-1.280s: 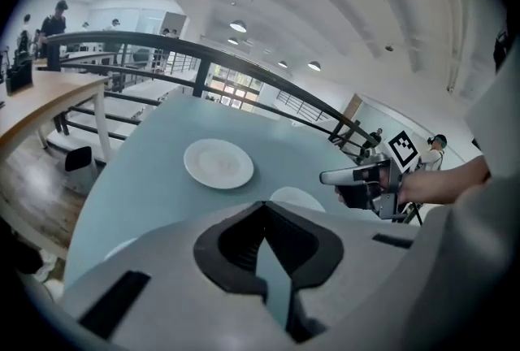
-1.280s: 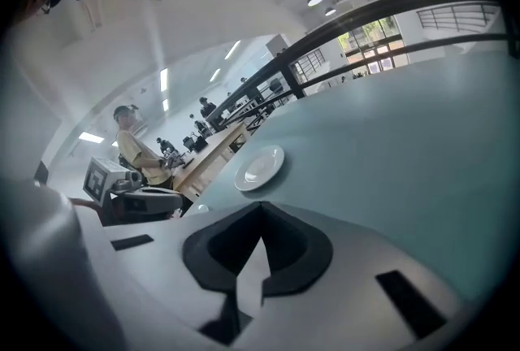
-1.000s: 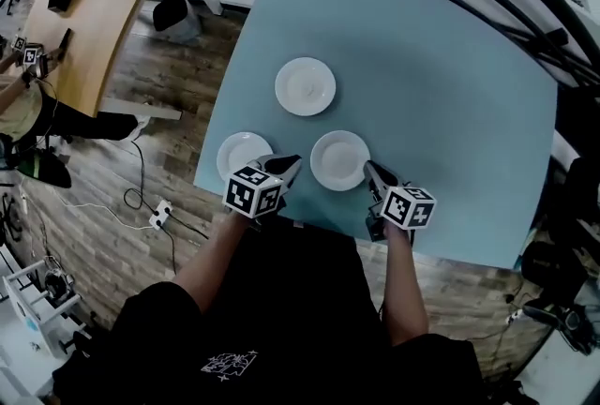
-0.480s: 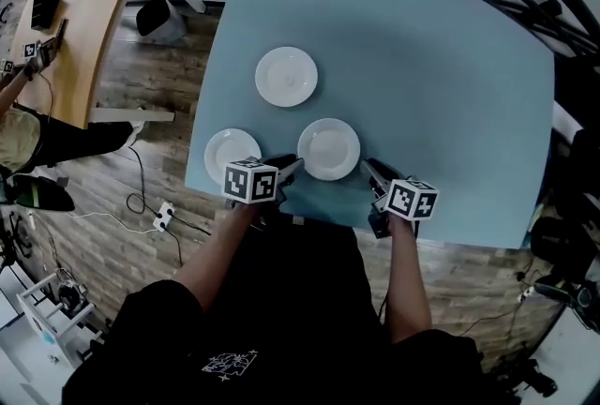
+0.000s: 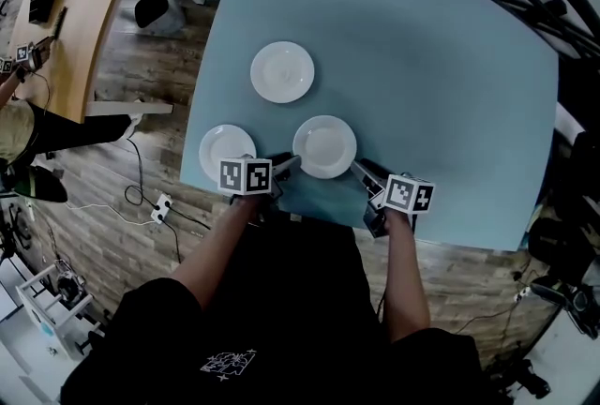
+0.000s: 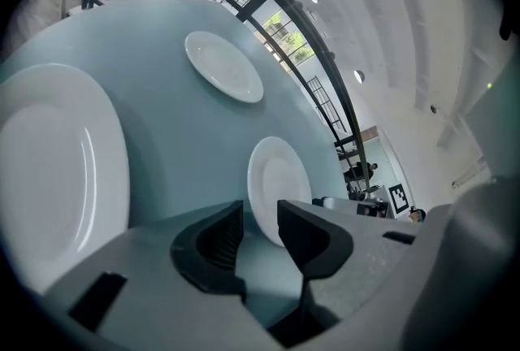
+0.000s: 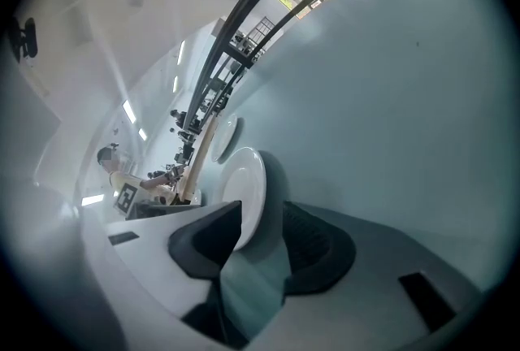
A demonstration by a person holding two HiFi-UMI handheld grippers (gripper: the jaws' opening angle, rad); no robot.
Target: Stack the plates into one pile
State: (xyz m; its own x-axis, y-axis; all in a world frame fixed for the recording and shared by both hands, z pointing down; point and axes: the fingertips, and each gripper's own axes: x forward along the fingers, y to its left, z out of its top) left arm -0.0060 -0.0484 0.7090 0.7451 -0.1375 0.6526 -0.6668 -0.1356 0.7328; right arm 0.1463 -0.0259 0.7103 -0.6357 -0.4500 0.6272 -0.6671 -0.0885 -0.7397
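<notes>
I have both tools low at the near edge of the pale blue square tabletop [image 5: 450,94], one on each side of the middle round white plate [image 5: 324,146]. The left gripper [image 5: 288,164] sits at that plate's near-left rim. Its dark ribbed jaws have just been opening and now stand spread. In the left gripper view the rim shows at the mouth of the gap, with bare table between the pads and nothing pinched. The right gripper [image 5: 360,171] comes in at the plate's near-right rim. Its jaws have also just been opening and stand wide. In the right gripper view the rim reaches in between them, but neither pad presses on it, so the plate lies flat on the table, unheld. Just beside the left tool, towards the table's left edge, lies the left round white plate [image 5: 217,150], partly covered by that gripper's marker cube and clear of the middle one. Further out, well apart from both, the far round white plate [image 5: 282,71] rests alone, so the three are not yet piled. Beyond the table's left edge I see grey-brown plank flooring [image 5: 141,197] and a light wooden table [image 5: 89,14].
</notes>
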